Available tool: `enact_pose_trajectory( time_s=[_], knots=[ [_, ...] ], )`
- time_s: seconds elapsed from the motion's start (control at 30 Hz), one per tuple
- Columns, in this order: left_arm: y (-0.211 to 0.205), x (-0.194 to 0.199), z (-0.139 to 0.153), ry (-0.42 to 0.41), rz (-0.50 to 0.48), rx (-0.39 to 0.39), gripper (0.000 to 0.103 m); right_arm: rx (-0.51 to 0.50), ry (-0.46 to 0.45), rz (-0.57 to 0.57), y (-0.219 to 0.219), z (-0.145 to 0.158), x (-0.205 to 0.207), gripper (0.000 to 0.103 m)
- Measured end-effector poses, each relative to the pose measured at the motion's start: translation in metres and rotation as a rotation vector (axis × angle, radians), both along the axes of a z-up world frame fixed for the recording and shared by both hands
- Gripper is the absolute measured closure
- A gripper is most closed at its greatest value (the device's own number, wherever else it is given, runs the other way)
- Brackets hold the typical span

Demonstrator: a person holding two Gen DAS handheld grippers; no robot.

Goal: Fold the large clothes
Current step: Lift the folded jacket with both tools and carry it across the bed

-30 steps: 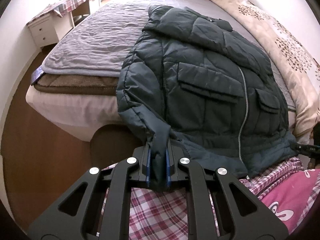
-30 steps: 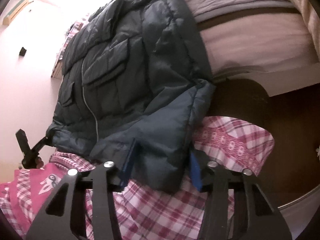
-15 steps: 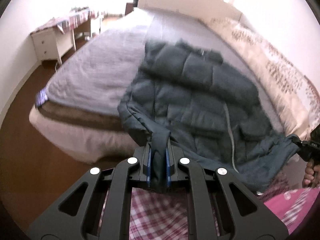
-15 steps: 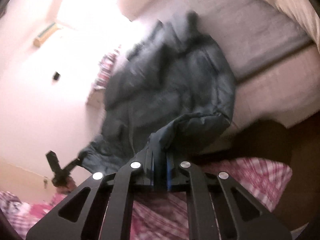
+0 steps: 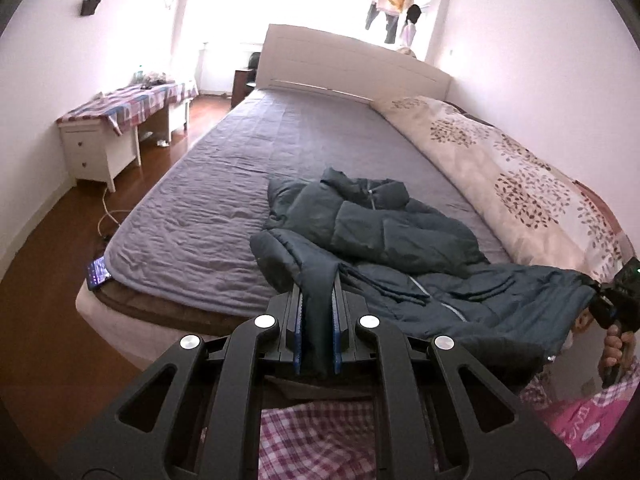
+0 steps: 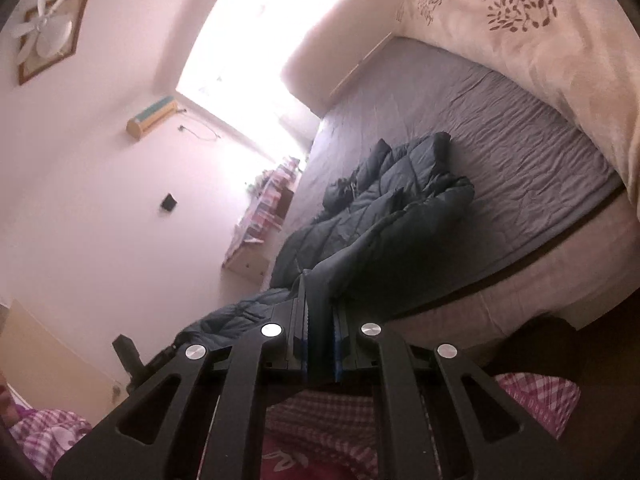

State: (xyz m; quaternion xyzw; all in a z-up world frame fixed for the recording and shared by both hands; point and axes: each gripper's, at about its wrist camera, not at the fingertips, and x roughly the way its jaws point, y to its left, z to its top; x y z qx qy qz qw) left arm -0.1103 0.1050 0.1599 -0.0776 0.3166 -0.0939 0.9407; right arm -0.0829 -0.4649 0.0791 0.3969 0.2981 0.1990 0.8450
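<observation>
The left tool [image 5: 316, 324] is clamped on a fold of the dark quilted jacket [image 5: 400, 240] at one corner of its hem, the blue pads [image 5: 297, 328] pressed flat against the fabric. The right tool [image 6: 320, 344] bites the opposite hem corner in the same way, its jaws having just closed onto the cloth — it also shows at the right edge of the left wrist view, a hand wrapped round its handle.

Gripping both bottom corners lets the hem be carried as one straight edge, which is probably why the hold is so far apart. The hem hangs raised between the tools, while the collar and shoulders lie bunched on the grey bed cover [image 5: 224, 184], with a floral duvet [image 5: 500, 168] pushed to the far side of the bed.

The likely step is laying the hem up toward the collar — halving the jacket lengthwise.
</observation>
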Motion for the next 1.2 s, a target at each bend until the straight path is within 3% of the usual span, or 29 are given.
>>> enact_pose_trajectory(
  time_s=[0.37,0.57,0.83,1.03,1.2],
  knots=[
    [0.014,-0.045,0.015,-0.021,-0.066,-0.046,0.092,0.037,-0.026,-0.029,-0.018,0.014,-0.047,0.093],
    [0.014,-0.033,0.019,-0.033,-0.07,-0.085,0.092,0.036,-0.041,-0.035,-0.021,0.019,-0.04,0.093],
    [0.01,0.026,0.025,-0.028,-0.046,-0.133,0.092,-0.033,-0.038,-0.015,-0.017,0.037,0.023,0.093],
    [0.003,0.104,0.04,-0.034,-0.039,-0.127,0.091,-0.085,-0.021,-0.02,-0.019,0.054,0.104,0.093],
    [-0.007,0.182,0.039,-0.02,-0.032,-0.115,0.09,-0.078,0.036,-0.049,-0.025,0.051,0.186,0.093]
  ],
)
